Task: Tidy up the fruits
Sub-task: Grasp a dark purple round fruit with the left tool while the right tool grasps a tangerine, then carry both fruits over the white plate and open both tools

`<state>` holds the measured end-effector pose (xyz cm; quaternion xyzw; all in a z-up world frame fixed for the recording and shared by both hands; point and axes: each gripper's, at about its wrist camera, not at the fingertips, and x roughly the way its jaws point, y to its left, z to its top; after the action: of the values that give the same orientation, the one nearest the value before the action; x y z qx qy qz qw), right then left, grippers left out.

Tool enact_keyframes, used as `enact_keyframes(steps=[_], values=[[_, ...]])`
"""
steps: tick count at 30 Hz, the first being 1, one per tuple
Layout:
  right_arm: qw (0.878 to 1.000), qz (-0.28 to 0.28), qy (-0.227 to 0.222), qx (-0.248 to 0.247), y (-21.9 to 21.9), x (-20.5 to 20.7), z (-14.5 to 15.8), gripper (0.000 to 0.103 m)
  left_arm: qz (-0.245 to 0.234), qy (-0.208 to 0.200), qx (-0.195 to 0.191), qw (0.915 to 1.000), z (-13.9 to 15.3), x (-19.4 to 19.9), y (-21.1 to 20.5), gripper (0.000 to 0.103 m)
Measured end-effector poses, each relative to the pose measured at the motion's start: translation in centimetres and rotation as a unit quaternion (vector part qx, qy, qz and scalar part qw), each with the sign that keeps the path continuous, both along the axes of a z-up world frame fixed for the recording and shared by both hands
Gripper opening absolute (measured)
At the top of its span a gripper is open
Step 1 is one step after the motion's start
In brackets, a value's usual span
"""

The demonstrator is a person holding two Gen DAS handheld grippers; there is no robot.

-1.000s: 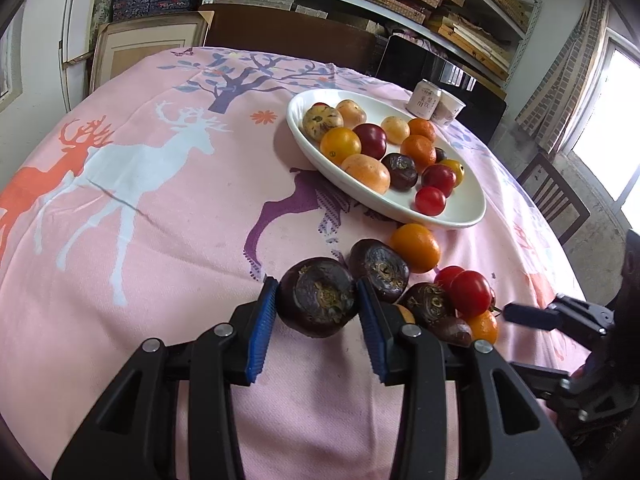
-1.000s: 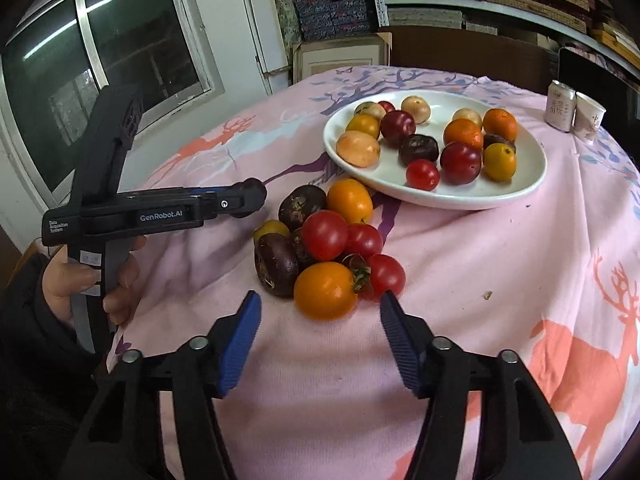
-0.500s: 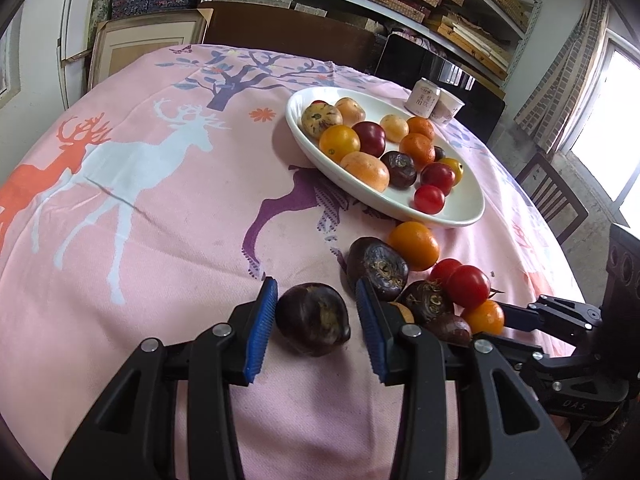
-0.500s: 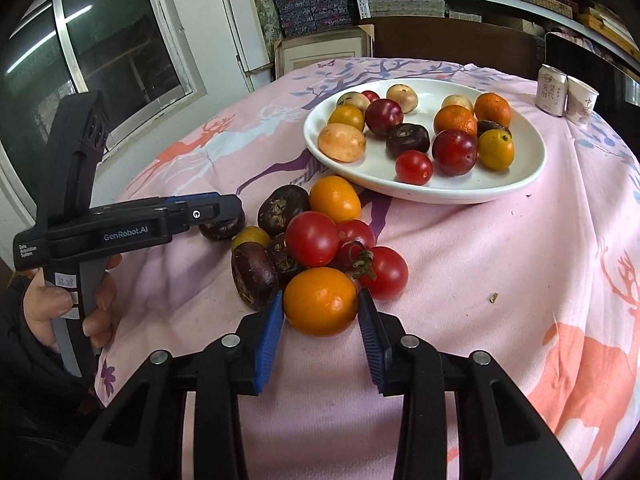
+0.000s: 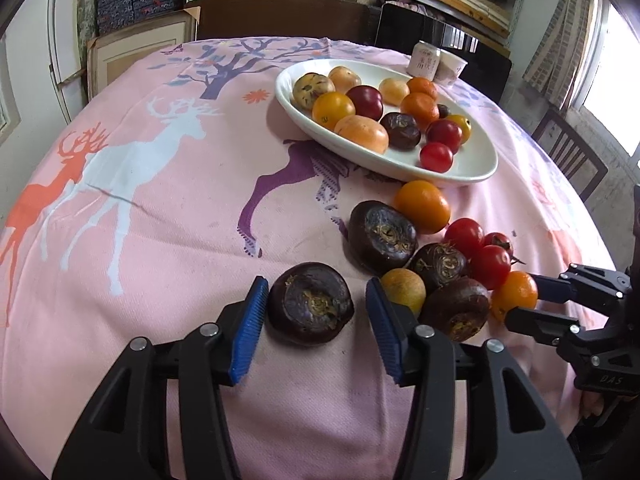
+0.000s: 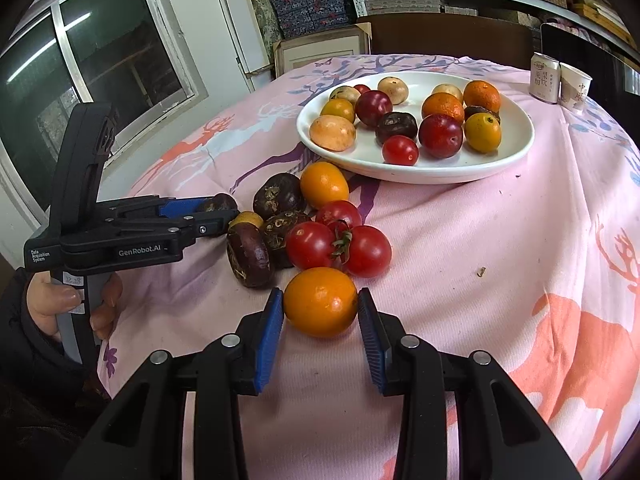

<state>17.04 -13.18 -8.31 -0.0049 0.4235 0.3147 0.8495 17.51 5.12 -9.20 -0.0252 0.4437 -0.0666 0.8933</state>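
A white oval plate (image 5: 476, 170) (image 6: 516, 152) holds several fruits. A loose pile of dark water chestnuts, red tomatoes and oranges lies on the pink cloth before it. My left gripper (image 5: 314, 308) is open around a dark water chestnut (image 5: 311, 307) that rests on the cloth, with a gap on the right side. My right gripper (image 6: 321, 312) is shut on an orange fruit (image 6: 321, 301) at the near edge of the pile. The right gripper also shows in the left wrist view (image 5: 532, 298), and the left gripper in the right wrist view (image 6: 208, 216).
A can (image 6: 543, 77) and a paper cup (image 6: 573, 86) stand behind the plate. The round table with the deer-print cloth (image 5: 132, 184) falls away at the edges. A chair (image 5: 568, 152) stands at the right; shelves and boxes are behind.
My left gripper lowered the water chestnut onto the cloth and opened off it. My right gripper moved in and closed on the orange fruit.
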Motion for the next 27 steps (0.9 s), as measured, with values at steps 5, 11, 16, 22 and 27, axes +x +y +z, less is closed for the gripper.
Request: enact_keyframes(steps=[5, 11, 16, 22, 27], values=[[1.000, 0.003, -0.004, -0.012, 0.3, -0.3, -0.1, 0.039, -0.012, -0.009, 0.027, 0.9995, 0.0, -0.4, -0.9, 0.039], [1.000, 0.005, -0.001, -0.013, 0.3, -0.3, -0.2, 0.039, -0.026, -0.018, 0.041, 0.9986, 0.2, -0.9, -1.4, 0.039], [1.000, 0.000, -0.001, -0.021, 0.4, -0.2, -0.2, 0.045, -0.026, -0.013, 0.046, 0.9985, 0.0, -0.8, -1.5, 0.039], [1.000, -0.003, -0.007, -0.007, 0.0, -0.2, -0.1, 0.038, -0.025, -0.013, 0.050, 0.9984, 0.0, -0.8, -1.7, 0.039], [1.000, -0.004, -0.005, -0.003, 0.0, -0.2, -0.1, 0.038, -0.026, -0.013, 0.044, 0.9986, 0.0, -0.7, -1.7, 0.039]])
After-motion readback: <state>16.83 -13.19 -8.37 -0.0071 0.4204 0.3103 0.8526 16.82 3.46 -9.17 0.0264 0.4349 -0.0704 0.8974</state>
